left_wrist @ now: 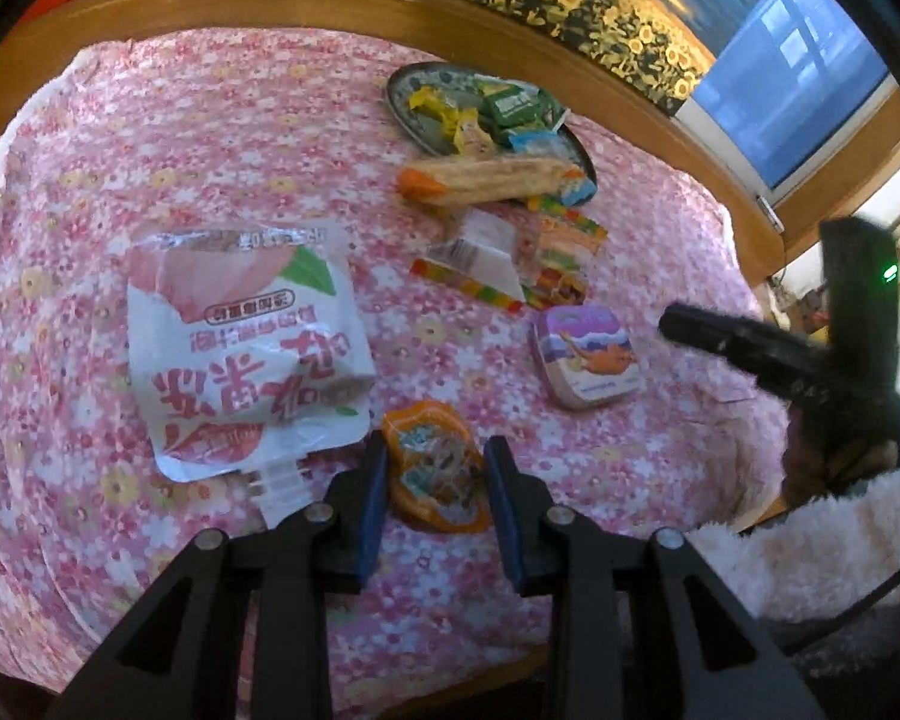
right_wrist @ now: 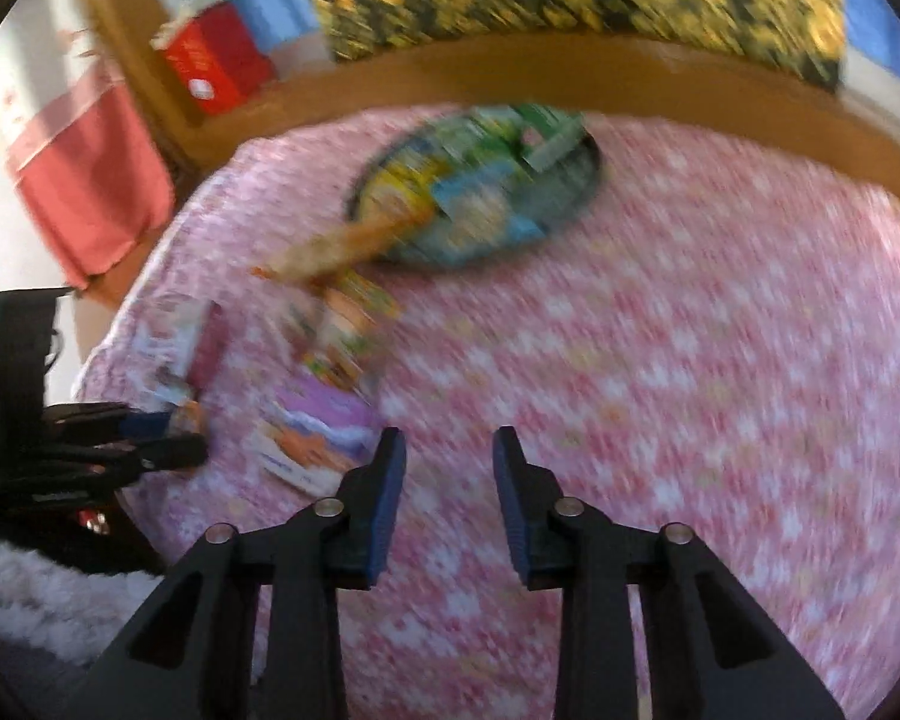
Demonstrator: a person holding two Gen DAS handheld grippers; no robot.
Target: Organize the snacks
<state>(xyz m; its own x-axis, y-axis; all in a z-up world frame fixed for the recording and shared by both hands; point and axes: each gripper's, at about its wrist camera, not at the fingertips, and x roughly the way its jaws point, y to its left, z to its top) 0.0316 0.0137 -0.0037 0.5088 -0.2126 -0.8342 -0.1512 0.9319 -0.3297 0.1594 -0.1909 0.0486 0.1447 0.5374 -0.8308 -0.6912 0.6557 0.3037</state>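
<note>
Left wrist view: the left gripper (left_wrist: 435,474) straddles the orange jelly cup (left_wrist: 435,468), jaws spread, seemingly lining up a grab for the plate (left_wrist: 405,105). Right gripper (right_wrist: 449,468) hangs empty, parted, over the floral cloth (right_wrist: 690,390).

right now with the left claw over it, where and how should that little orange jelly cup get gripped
Grip the orange jelly cup across its short sides, coming straight down from above. It lies flat on the floral cloth, lid up, already between the left claw's open fingers. The white peach pouch lies close on its left, so keep that finger tight to the cup.
</note>
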